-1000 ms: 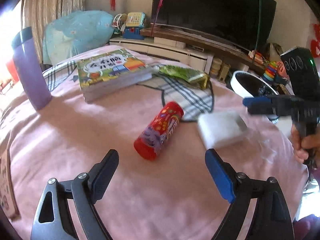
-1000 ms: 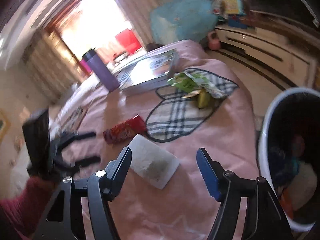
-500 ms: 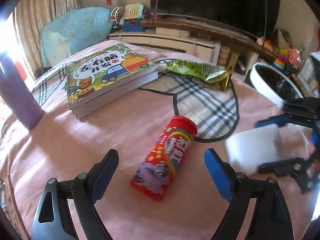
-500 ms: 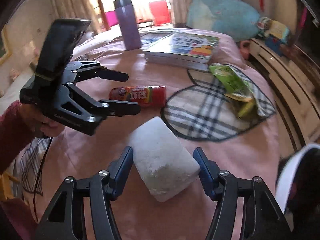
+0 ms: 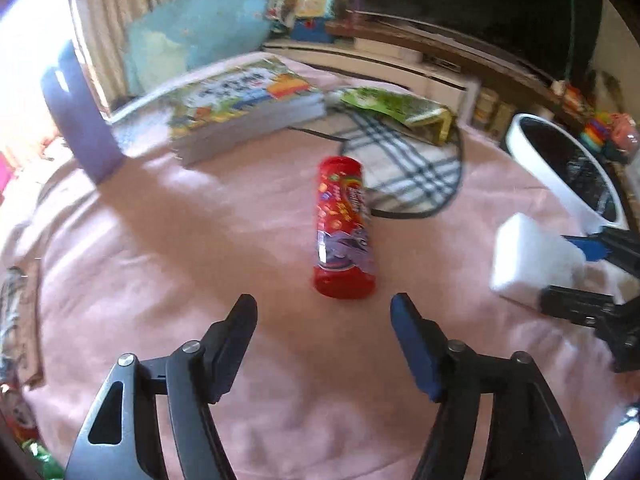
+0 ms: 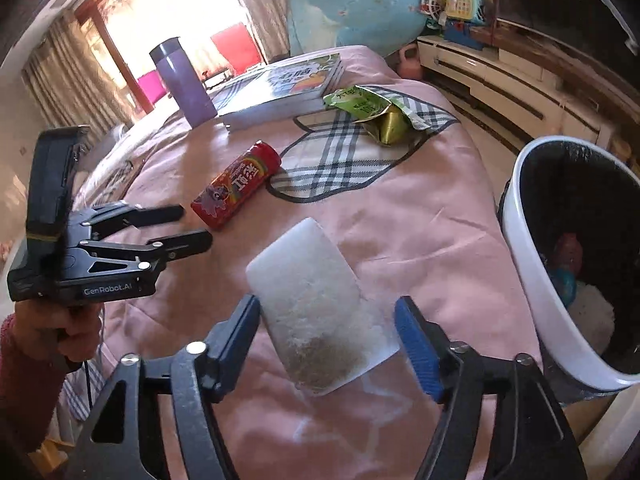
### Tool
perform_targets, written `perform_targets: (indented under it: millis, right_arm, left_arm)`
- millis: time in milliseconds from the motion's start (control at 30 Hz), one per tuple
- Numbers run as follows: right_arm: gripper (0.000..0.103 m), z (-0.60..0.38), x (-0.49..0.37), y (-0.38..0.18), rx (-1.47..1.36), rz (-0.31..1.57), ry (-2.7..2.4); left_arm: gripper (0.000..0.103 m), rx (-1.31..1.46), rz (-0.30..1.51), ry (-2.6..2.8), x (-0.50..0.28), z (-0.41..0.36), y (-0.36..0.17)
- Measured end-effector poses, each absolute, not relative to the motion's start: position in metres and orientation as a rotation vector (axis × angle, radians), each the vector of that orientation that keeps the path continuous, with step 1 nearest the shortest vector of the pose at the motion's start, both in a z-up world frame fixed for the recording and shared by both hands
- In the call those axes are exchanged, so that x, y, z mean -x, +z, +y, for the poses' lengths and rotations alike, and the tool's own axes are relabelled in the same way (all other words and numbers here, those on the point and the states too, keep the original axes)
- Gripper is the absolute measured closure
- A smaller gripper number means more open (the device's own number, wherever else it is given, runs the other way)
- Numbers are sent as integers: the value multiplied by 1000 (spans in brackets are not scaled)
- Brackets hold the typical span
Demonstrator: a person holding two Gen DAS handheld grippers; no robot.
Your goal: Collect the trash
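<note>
The right gripper [image 6: 326, 328], which a moment ago sat narrower around the white foam block [image 6: 316, 304], is now opening, its pads clear of the block's sides (so no grasp yet). The left gripper [image 5: 322, 322] has swung to line up with the red cylindrical snack tube [image 5: 344, 232] mid-table; it is closing, empty. Beside the table's right edge, the white-rimmed black-lined bin [image 6: 520, 248] already holds some colourful rubbish.

On the table [image 6: 420, 216], the can [image 6: 236, 184] lies left of the sponge [image 6: 316, 312]; books [image 6: 284, 88] sit behind, the bin [image 6: 576, 264] right.
</note>
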State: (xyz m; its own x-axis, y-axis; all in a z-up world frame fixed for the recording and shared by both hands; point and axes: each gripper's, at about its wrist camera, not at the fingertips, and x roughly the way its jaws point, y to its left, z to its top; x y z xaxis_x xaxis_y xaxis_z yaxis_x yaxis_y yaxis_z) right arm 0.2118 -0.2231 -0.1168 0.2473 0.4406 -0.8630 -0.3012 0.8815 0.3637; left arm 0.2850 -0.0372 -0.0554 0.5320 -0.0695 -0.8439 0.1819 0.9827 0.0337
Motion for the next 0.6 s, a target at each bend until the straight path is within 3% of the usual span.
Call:
perform_targets:
  millis: [100,133,200,267,500,533,567,600]
  right_arm:
    - [26,-223,-212,-112,-89,1196,516]
    - [25,-222,-212,-110,-71,1185,516]
    - [24,-222,-212,-108,-52,1173,527]
    - [24,-218,-212,-108,-42,1163,543]
    - [26,-202,-216,-119,27,1165,552]
    - [31,-200,-216,-122,43,1164,544]
    - [41,-200,-215,-124,52,1164,536]
    - [42,-199,-215,-127,47,1170,536]
  left_arm:
    - [29,-74,1022,-129,-292,-34,-56]
    - [19,-73,1013,-115,-295,-34,-55]
    - [8,-83,982,-92,-300,-37,-53]
    - [4,-101,956,-90,-305,-42,-53]
    - [5,-95,993,-79,-326,-51,-71]
    - [7,-104,996,-75,-326,-53,-73]
    - [11,-113,996,-68,-327,-54,-74]
    - [23,-124,997,-65,-326,-56,-76]
